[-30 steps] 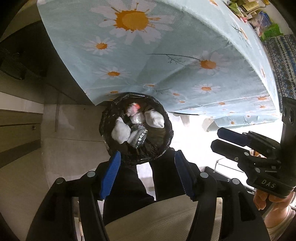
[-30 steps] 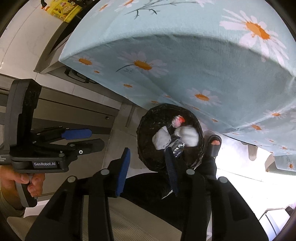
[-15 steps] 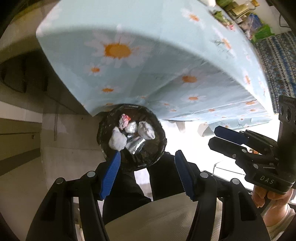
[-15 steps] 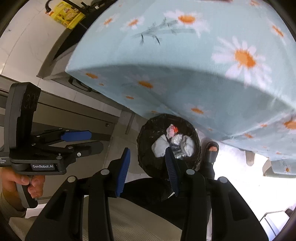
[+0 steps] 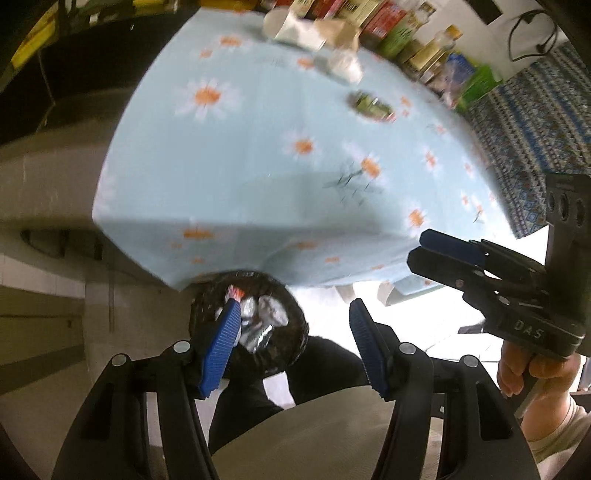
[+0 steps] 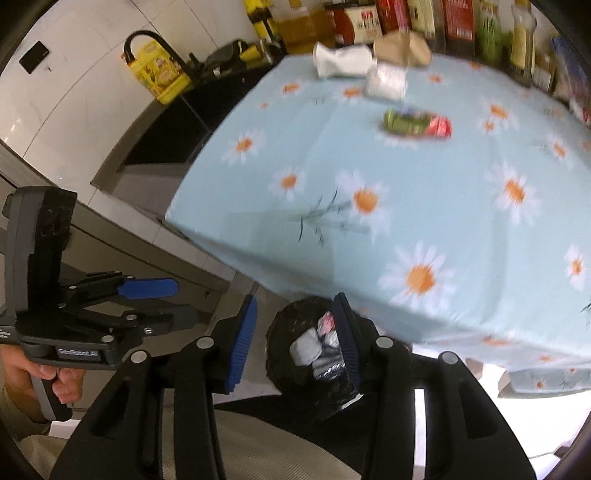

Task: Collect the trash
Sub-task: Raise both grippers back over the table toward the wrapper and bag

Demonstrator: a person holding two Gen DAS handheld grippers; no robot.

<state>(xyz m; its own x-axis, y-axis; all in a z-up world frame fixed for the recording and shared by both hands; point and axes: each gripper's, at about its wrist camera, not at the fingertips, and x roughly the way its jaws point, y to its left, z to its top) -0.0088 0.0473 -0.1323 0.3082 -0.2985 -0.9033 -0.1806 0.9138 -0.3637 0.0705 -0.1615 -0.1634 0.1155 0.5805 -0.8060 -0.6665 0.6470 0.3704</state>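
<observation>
Both grippers are hanging over the person's lap, w/ nothing between the pads. Left gripper (image 5: pixel 293 343) is sitting w/ fingers spread wide, blue pads well apart; right gripper (image 6: pixel 295 341) is likewise gaping, jaws apart and holding nothing. Black-lined trash bin (image 6: pixel 282 354) is standing on the floor just under the near edge of the table, already carrying crumpled white paper wads (image 6: pixel 306 347), a foil wrapper (image 5: pixel 258 330) and a red-white scrap (image 5: pixel 234 291). Up top, the daisy tablecloth (image 6: pixel 424 192) is showing trash still lying on it: a green-and-red snack wrapper (image 6: pixel 417 124) near the middle, a crushed white cup (image 6: pixel 341 61) on its side, a brown paper lump (image 6: pixel 402 48) just beside it, and a small clear-white packet (image 6: pixel 386 81) below those two. Bottles and boxes (image 6: pixel 424 18) are lining the far edge, blurry.
</observation>
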